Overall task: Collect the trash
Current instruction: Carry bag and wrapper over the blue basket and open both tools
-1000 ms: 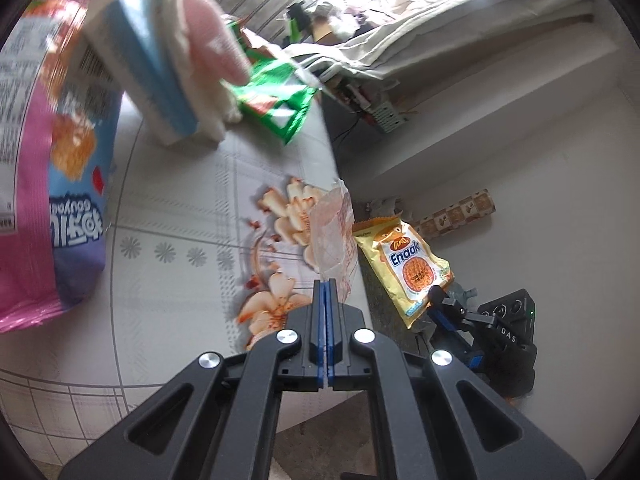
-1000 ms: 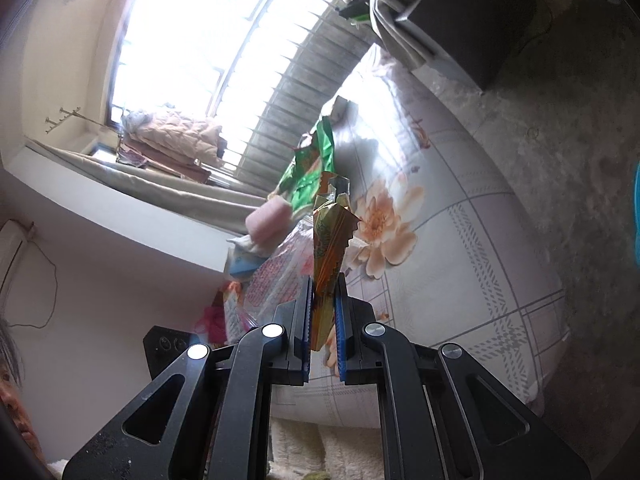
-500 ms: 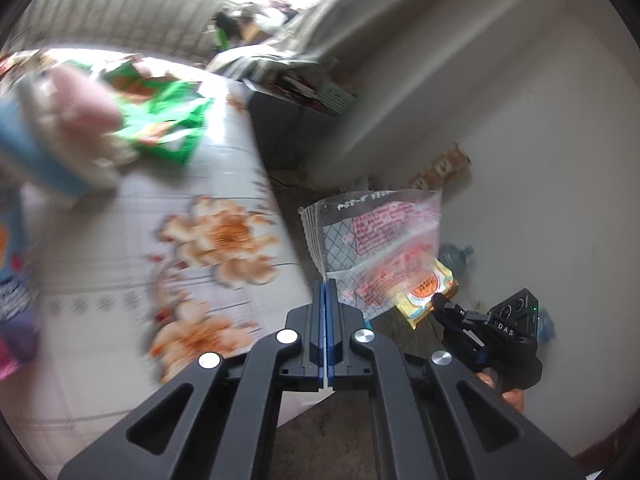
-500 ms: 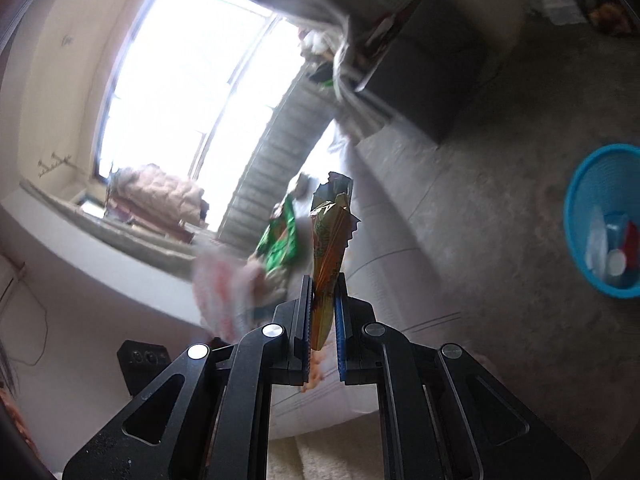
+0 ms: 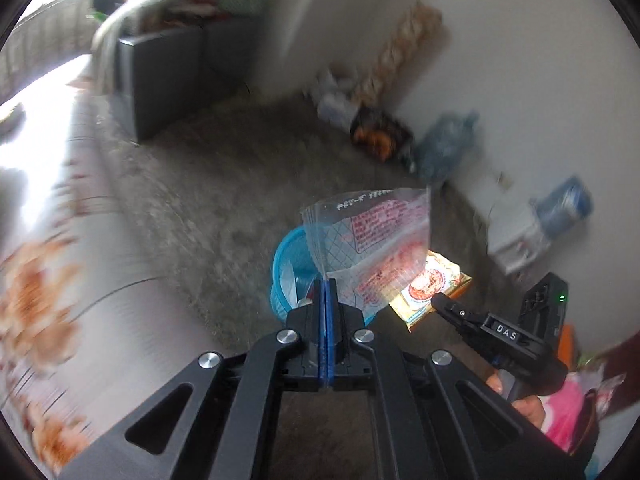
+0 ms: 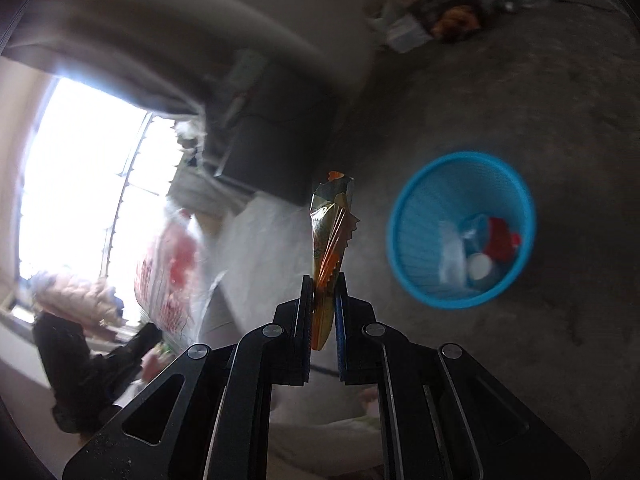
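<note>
A grey concrete floor [image 5: 208, 184] meets a white wall [image 5: 520, 60]; a bright window [image 6: 80, 184] glares.

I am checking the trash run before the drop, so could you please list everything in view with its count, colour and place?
clear wrapper: one, clear with red print, in the left gripper's jaws
snack wrapper: one, yellow-orange, in the right gripper's jaws
bin: one, blue, on the floor, trash inside
cabinet: one, dark, beside the table
table: one, white floral cloth, blurred
water jug: one, bluish, by the wall
left gripper: one, black, shut
right gripper: one, black, shut
hand: one, holding the right gripper
</note>
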